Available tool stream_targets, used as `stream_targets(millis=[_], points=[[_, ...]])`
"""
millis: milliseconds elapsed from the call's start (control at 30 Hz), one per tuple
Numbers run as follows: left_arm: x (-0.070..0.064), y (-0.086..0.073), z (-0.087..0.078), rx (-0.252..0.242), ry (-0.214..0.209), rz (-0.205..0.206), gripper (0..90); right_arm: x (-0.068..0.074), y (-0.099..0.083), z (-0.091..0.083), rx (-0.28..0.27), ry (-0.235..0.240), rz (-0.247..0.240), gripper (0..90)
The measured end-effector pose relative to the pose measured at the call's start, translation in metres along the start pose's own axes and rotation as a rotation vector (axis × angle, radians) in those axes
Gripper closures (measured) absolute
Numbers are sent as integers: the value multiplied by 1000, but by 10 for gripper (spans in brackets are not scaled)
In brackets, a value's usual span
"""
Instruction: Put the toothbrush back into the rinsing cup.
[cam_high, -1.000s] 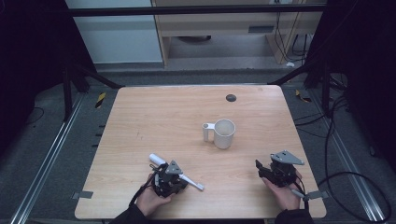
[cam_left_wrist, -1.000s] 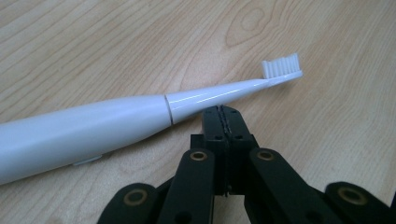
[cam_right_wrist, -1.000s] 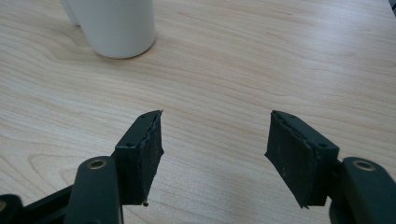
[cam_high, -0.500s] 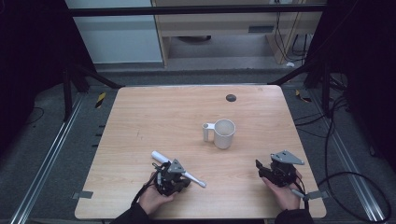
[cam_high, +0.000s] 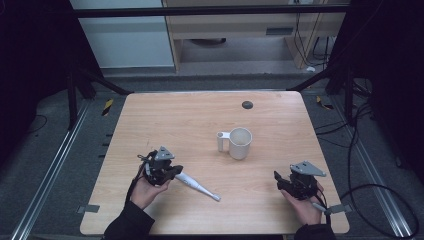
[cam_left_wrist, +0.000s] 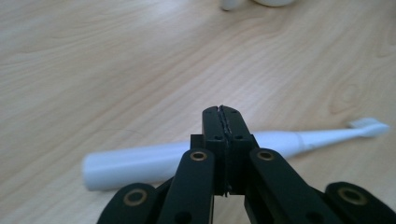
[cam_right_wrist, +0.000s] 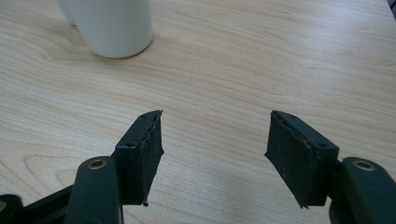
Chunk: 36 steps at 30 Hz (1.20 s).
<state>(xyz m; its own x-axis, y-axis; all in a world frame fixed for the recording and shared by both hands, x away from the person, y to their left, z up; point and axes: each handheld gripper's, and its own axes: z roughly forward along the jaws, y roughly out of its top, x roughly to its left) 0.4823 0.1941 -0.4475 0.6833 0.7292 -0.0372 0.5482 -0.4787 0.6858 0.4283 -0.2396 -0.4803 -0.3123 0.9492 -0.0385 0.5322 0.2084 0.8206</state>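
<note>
One white electric toothbrush (cam_high: 196, 184) lies flat on the wooden table (cam_high: 165, 120), just beyond the left gripper (cam_left_wrist: 223, 122), whose jaws are pressed together. One white mug (cam_high: 239, 143) stands mid-table. The right gripper (cam_right_wrist: 215, 140) is spread, empty.

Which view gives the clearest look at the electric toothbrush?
The left gripper view: the toothbrush lies across the frame, handle to brush head, partly behind the shut left claw. The high view shows it small, beside that claw.
</note>
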Motion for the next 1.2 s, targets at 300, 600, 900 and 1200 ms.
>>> stream_targets(millis=[300,600,900,1200], points=[[19,-3,16,61,25,-23,896,0,0,0,1,-2,-3,358],[25,-7,22,82,40,-29,896,0,0,1,3,0,-7,358],[27,-12,22,104,46,-27,896,0,0,1,3,1,-6,358],[30,-18,18,111,57,-34,897,0,0,0,2,-1,-7,358]])
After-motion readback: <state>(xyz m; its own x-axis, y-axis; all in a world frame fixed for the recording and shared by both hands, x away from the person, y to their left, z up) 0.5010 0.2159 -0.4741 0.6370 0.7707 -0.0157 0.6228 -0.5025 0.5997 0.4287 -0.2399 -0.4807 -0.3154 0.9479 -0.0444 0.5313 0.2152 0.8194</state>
